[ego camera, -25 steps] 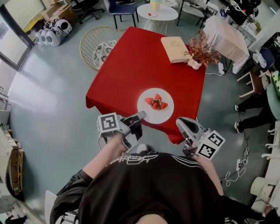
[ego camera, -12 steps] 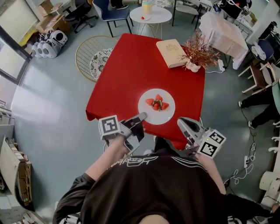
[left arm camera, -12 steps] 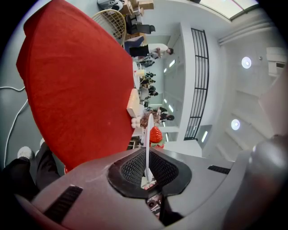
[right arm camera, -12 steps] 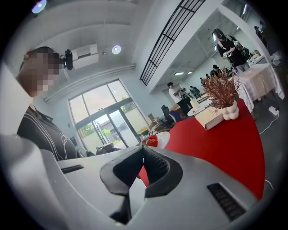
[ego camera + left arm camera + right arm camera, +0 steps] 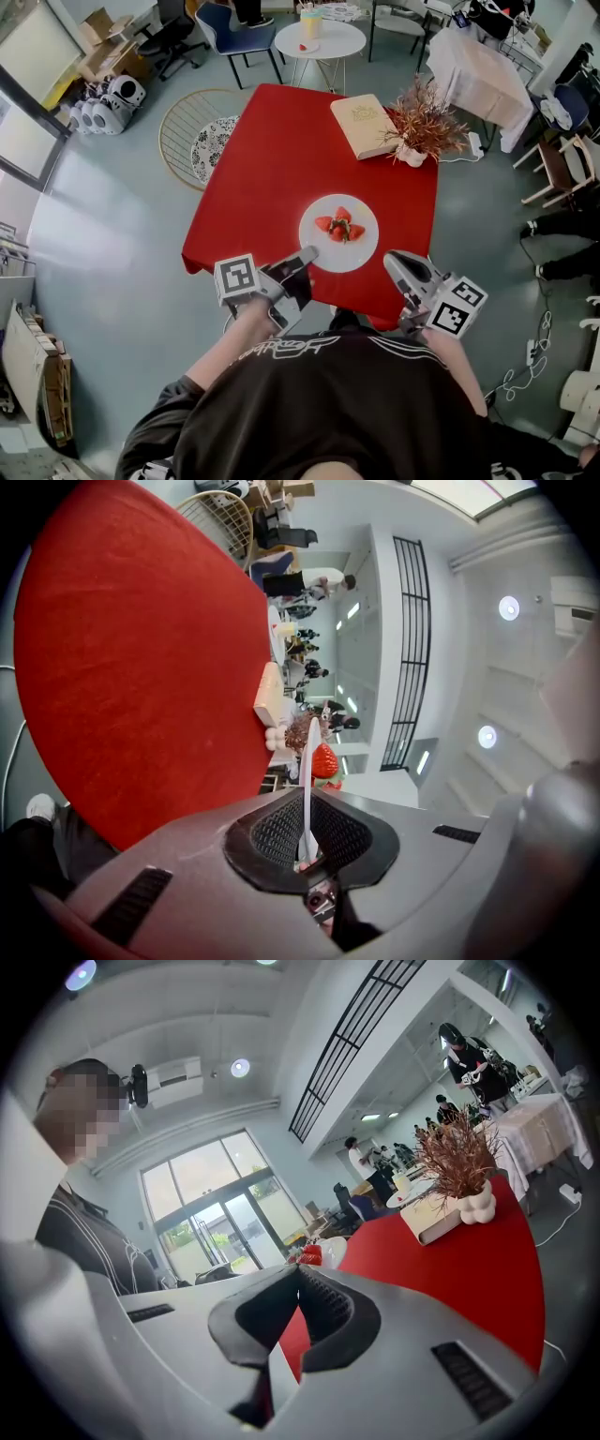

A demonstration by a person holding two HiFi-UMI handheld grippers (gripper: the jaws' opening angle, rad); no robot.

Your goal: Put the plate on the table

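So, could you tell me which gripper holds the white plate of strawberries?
The left gripper: its jaws pinch the round white plate by its rim, whereas the right gripper is shut on nothing.

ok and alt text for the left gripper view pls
The left gripper is shut on the rim of a white plate, seen edge-on as a thin line running away from the camera. A strawberry shows just right of that line, and a red tablecloth fills the left.
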